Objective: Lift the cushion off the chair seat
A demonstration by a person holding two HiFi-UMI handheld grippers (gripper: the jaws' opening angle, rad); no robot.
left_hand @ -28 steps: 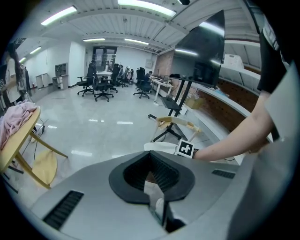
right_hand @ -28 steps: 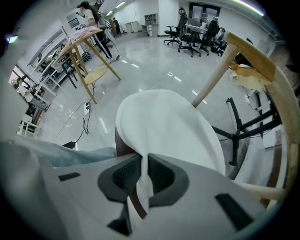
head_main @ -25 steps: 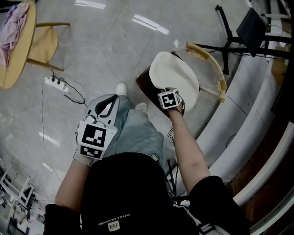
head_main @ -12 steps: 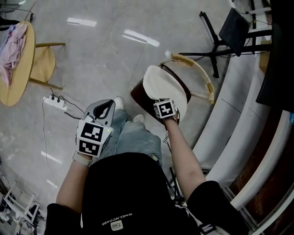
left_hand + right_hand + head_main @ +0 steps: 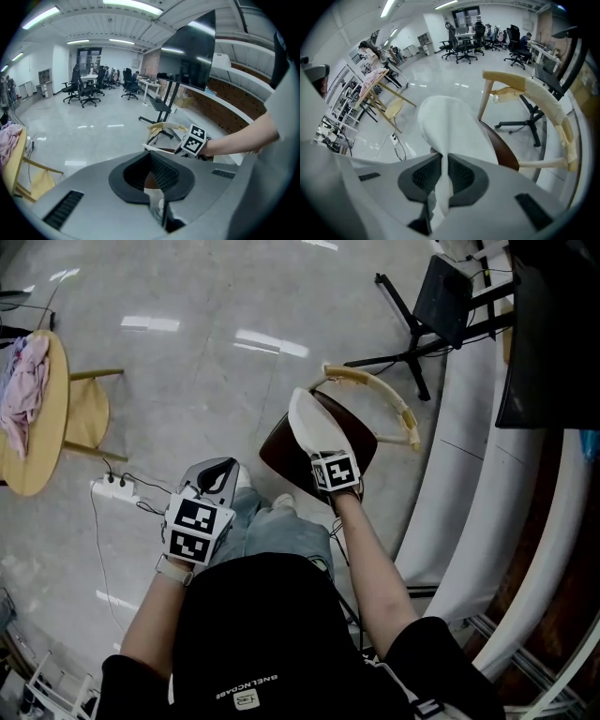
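Observation:
A round cream cushion (image 5: 307,426) stands tilted steeply over the brown chair seat (image 5: 279,452), its near edge raised. My right gripper (image 5: 325,459) is shut on that near edge. In the right gripper view the cushion (image 5: 452,124) runs up from between the right gripper's (image 5: 444,161) pads, and the seat (image 5: 502,151) shows below it. My left gripper (image 5: 219,476) hangs to the left over the person's legs, shut, with nothing in it. In the left gripper view the left gripper (image 5: 149,160) faces the lifted cushion (image 5: 157,148).
The chair's curved pale back rail (image 5: 375,388) arcs behind the seat. A black stand (image 5: 424,310) and a white curved counter (image 5: 469,474) are at the right. A round wooden table (image 5: 54,432) with pink cloth, a wooden stool (image 5: 86,413) and a power strip (image 5: 114,487) lie left.
The right gripper has risen with the cushion's edge, so the cushion tilts steeper and more brown seat shows. The left gripper has drifted up a little, still empty.

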